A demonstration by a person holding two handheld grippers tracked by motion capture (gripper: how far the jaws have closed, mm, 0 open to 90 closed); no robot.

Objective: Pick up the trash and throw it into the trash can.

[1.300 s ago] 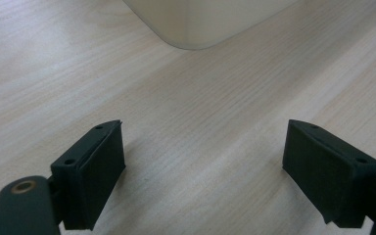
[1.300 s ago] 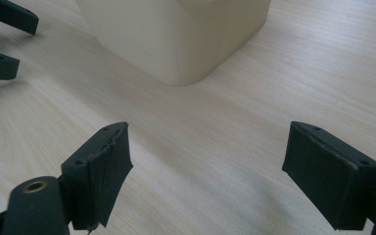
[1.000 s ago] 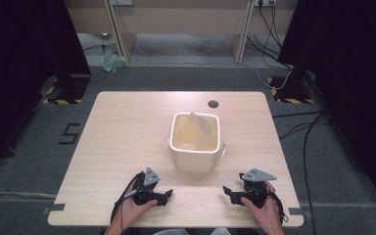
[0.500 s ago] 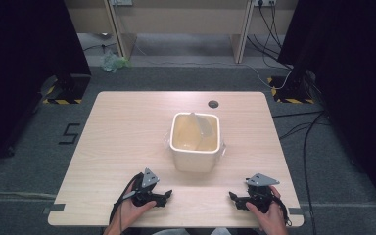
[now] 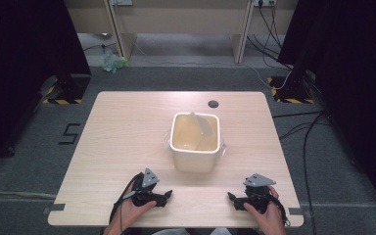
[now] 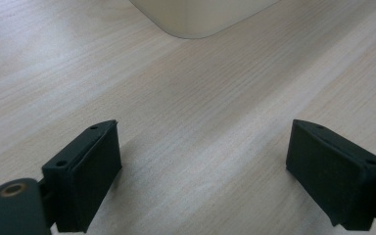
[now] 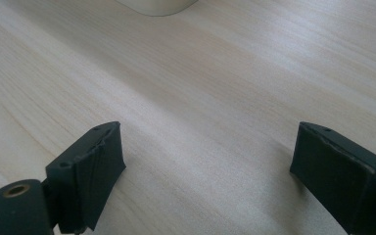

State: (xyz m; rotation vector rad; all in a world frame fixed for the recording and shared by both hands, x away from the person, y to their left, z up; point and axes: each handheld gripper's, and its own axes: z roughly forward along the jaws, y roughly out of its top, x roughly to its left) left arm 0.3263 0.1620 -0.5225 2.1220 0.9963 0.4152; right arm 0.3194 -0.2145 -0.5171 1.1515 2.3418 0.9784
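Observation:
A cream square tub (image 5: 196,142) with small side handles stands in the middle of the wooden table (image 5: 127,127); something pale leans inside it. My left gripper (image 5: 165,197) rests near the front edge, left of the tub, jaws wide apart with nothing between them (image 6: 203,171). The tub's bottom corner (image 6: 196,19) shows ahead of it. Over at the front right, my right gripper (image 5: 231,198) is likewise open and empty (image 7: 205,171), with the tub's edge (image 7: 156,6) at the top of its view.
A small dark round hole (image 5: 213,104) sits in the table near its far edge. Cables (image 5: 298,127) run over the grey floor to the right. Wooden furniture legs (image 5: 240,34) stand beyond the table.
Both grippers have drawn back a little toward the table's front edge, the right one also slightly outward. The tub has not moved.

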